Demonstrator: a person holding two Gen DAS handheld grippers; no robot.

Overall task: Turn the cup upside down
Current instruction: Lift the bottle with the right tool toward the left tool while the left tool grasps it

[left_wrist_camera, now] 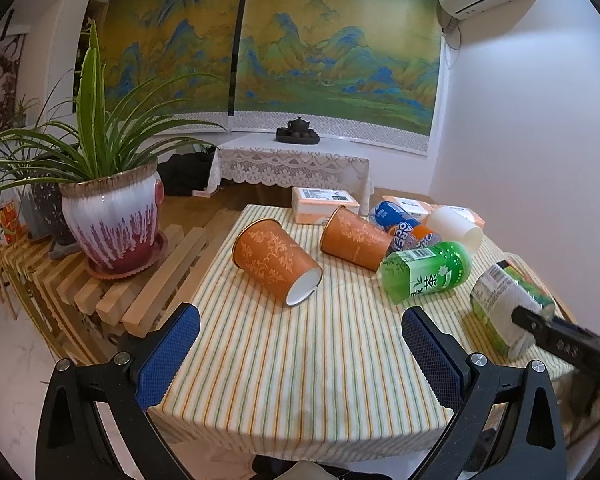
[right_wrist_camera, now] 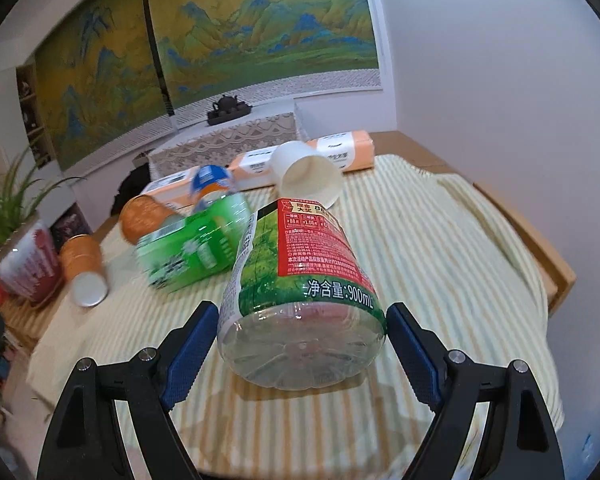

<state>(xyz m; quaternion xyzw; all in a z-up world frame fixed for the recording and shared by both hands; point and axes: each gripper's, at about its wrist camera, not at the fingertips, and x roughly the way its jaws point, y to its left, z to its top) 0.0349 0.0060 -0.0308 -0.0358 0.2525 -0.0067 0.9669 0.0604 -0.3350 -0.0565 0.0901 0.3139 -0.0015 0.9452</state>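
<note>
With our right hand-held gripper (right_wrist_camera: 300, 344) clamped on a clear green-labelled plastic bottle (right_wrist_camera: 300, 292), the fallen orange patterned paper cup (left_wrist_camera: 276, 266) lies ahead of our open, empty left hand-held gripper (left_wrist_camera: 300, 354), mouth toward it.

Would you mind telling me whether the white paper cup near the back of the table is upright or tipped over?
Tipped over: the white paper cup lies on its side, its open mouth facing the right-wrist camera.

Even indoor light; fisheye warp w/ dark corners; right view blurred.

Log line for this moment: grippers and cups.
left gripper open, empty | right gripper shut on large bottle | near orange cup on side | far orange cup on side
</note>
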